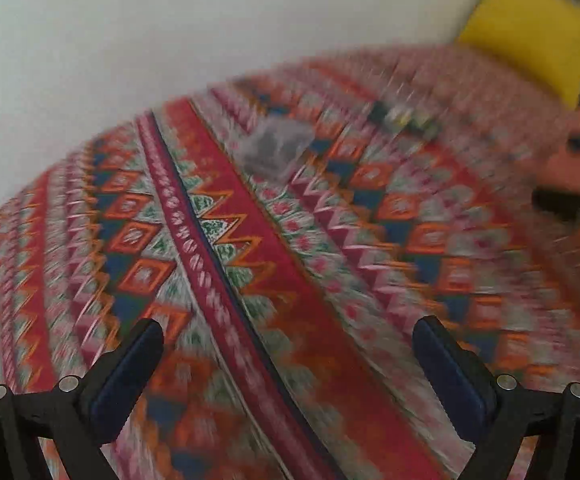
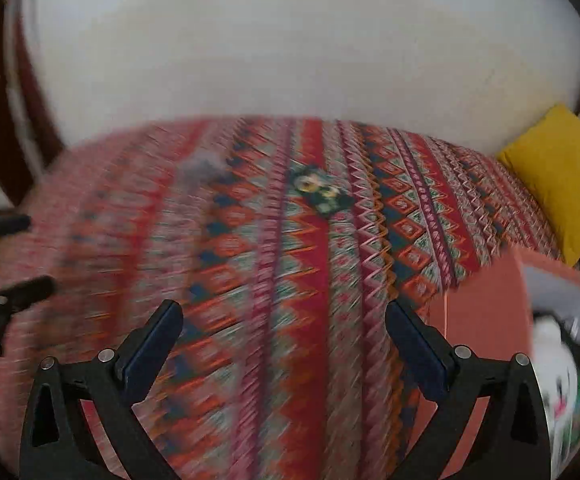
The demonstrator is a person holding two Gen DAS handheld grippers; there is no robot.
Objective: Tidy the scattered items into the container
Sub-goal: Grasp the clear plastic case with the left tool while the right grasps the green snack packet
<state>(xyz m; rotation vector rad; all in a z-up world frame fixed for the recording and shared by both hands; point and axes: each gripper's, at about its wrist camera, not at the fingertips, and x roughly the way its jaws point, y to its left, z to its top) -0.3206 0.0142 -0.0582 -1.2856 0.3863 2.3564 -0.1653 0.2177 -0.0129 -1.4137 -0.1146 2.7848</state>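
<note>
A clear plastic packet [image 1: 274,148] lies on the patterned bedspread [image 1: 249,260], far ahead of my left gripper [image 1: 287,338], which is open and empty. A dark flat packet with yellow print [image 1: 404,118] lies further right. In the right wrist view the clear packet [image 2: 201,168] and the dark packet [image 2: 322,194] lie ahead of my right gripper [image 2: 283,320], open and empty. An orange box [image 2: 490,320] stands at the right, holding a white item [image 2: 556,376]. Both views are blurred.
A yellow cushion [image 1: 530,28] leans at the far right of the bed, also in the right wrist view [image 2: 562,176]. A white wall [image 2: 290,40] runs behind. The left gripper's fingers [image 2: 21,292] show at the right wrist view's left edge.
</note>
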